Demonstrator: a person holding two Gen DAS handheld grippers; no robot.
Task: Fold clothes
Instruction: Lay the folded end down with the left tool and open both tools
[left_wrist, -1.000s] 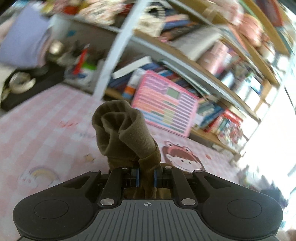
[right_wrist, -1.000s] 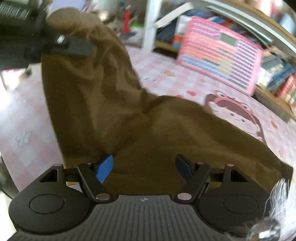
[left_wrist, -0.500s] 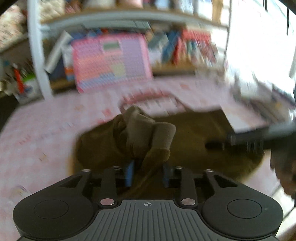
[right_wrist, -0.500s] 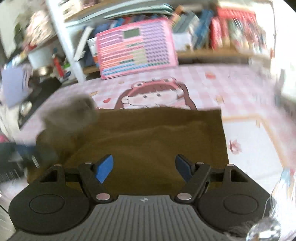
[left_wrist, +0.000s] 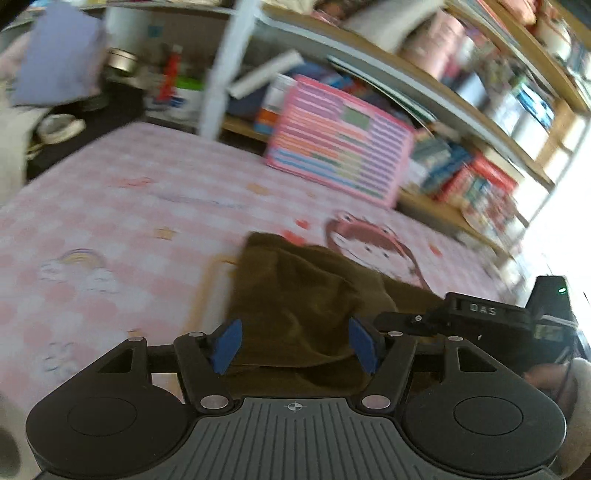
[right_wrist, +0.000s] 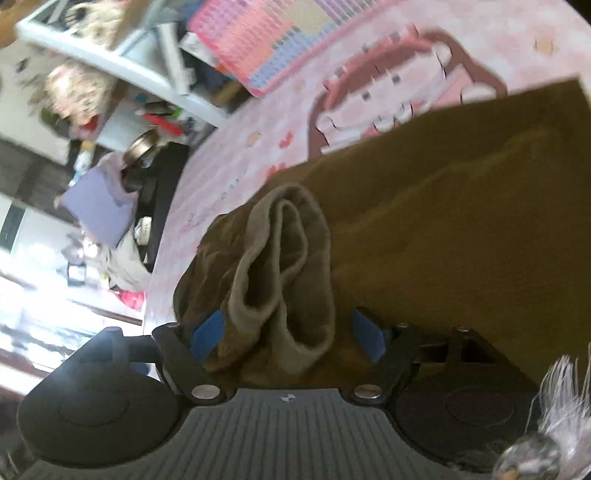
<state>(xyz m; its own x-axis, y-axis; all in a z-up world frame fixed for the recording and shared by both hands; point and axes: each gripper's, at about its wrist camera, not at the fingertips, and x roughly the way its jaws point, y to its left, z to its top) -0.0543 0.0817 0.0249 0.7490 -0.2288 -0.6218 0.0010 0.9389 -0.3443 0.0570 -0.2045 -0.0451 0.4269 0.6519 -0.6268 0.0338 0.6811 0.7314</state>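
Right wrist view: olive-brown knit garment (right_wrist: 461, 206), lying on pink checked cartoon-print bed sheet (right_wrist: 229, 140). Its ribbed sleeve cuff (right_wrist: 284, 266) bunches between the spread pads of the right tool (right_wrist: 290, 334), unpinched, long axis running straight ahead of the tool; folded body extends to the tool's right. Right tool is nearer the cuff. Left tool (left_wrist: 295, 345): jaws apart over the garment's near edge, nothing clamped. Change: a second ago the left tool pinched this cuff aloft; its jaws have just been opening, and the cuff now rests on the garment.
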